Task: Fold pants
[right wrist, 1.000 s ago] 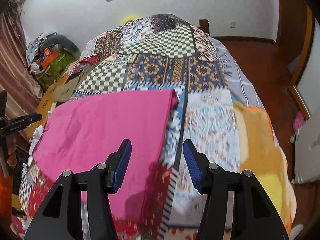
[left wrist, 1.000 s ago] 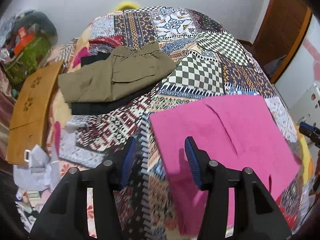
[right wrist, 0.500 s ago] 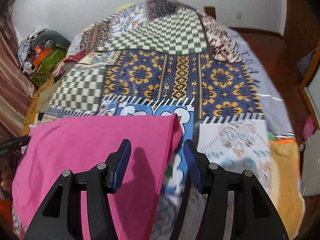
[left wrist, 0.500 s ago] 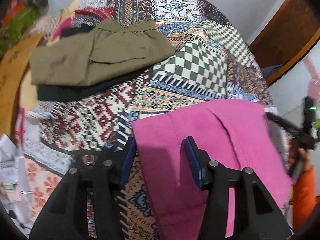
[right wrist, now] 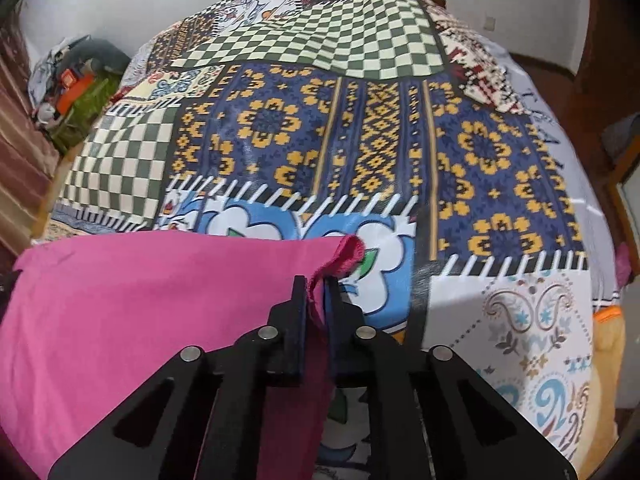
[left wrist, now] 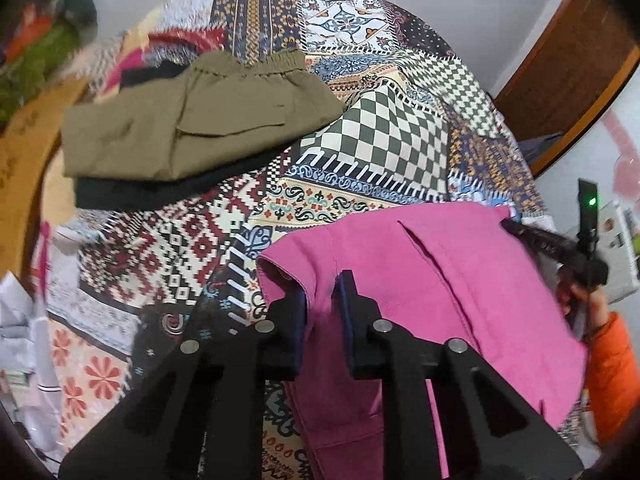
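Both grippers have dropped and clamped: your left gripper [left wrist: 324,284] pinches one corner of the pink pants [left wrist: 440,280], your right gripper [right wrist: 318,284] the other, bunching its hem. They lie flat on the patchwork bed [right wrist: 360,140]. Thin, soft cloth could slip from such shallow bites, or you may lift one layer only.

Pink pants [left wrist: 460,280] near end cut off by bottom edge, fold between left gripper [left wrist: 322,292] pads hidden. Black garment [left wrist: 160,192] mostly covered by olive pants [left wrist: 192,128]. Clutter at far left [left wrist: 36,52] blurred, unidentifiable. Orange sleeve [left wrist: 612,372] cropped at right edge. Pants left edge [right wrist: 24,320] cut off in right wrist view.
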### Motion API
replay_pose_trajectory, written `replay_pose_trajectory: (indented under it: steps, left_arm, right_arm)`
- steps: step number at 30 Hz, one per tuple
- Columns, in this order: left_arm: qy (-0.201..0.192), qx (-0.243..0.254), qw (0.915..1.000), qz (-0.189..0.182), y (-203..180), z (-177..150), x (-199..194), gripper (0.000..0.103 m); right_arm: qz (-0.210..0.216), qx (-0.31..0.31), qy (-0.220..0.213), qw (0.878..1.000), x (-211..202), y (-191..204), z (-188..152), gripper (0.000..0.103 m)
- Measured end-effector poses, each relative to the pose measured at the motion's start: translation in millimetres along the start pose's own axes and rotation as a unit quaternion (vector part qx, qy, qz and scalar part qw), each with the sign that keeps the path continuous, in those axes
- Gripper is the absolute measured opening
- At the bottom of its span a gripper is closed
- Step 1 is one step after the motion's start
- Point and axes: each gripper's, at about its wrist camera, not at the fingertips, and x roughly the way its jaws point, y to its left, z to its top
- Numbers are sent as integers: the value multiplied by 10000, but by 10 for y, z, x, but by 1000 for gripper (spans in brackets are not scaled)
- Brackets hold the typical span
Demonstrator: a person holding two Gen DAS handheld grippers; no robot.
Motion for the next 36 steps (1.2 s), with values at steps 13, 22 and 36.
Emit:
replay_pose_trajectory:
  steps: [13,22,36]
  left_arm:
    - [-350,783,9909,1041,-95,-57,-370,10]
    - [-575,1061,9916,472,-533,101,-506,49]
    - [60,1459,9870,673,-607,-107,-9,69]
  right_arm:
    - [-855,-197,-136,9960,-470,-2,77,12]
    - [395,-734,-408,9957,-915,726,53,55]
    - [814,-1529,610,9830,-450,1349,-275,74]
